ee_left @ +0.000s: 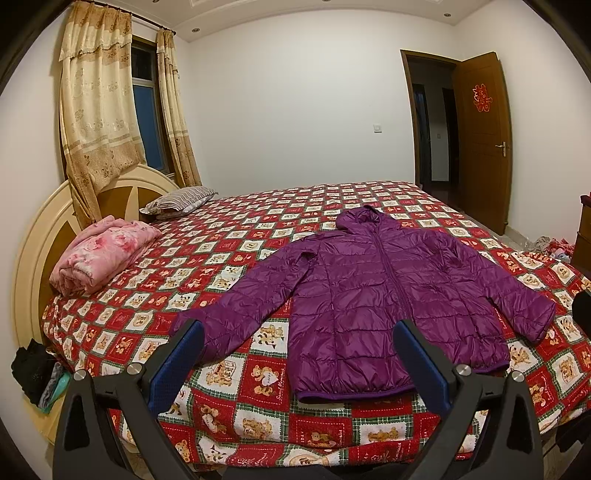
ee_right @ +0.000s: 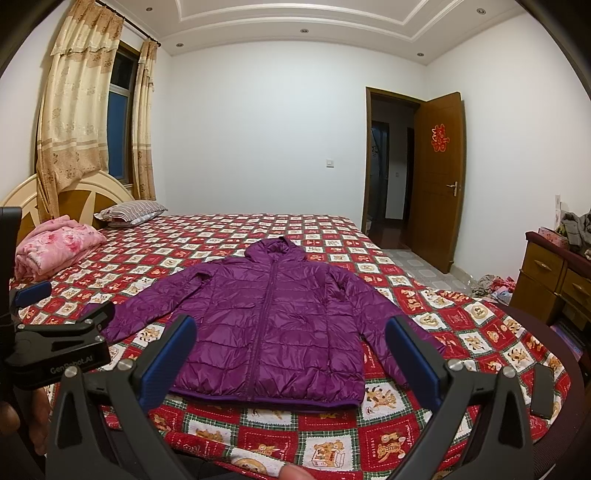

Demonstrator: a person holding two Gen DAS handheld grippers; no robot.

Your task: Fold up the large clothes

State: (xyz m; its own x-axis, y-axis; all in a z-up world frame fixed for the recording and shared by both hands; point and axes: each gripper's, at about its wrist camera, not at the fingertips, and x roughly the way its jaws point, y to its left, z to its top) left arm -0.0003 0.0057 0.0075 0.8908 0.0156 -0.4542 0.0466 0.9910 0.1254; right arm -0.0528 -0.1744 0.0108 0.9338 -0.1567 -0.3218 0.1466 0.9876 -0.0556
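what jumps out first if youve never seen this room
The purple puffer jacket catches the eye first, spread flat with sleeves out and hood away from the camera, near the close edge of the bed. Under it lies a loud red bedspread patterned with teddy bears. Both the right gripper and the left gripper hang open above the jacket's hem, touching nothing; a folded pink blanket sits by the headboard.

Plain white walls [ee_right: 258, 129] enclose a bed under a red patchwork bear-print cover [ee_left: 258, 229], with a cream arched wooden headboard [ee_left: 33, 243]. Beige patterned curtains [ee_left: 96, 110] frame a dark window [ee_left: 146, 122]. A brown wooden door [ee_right: 437, 177] stands open; recessed ceiling spotlights [ee_right: 303, 30] glow.
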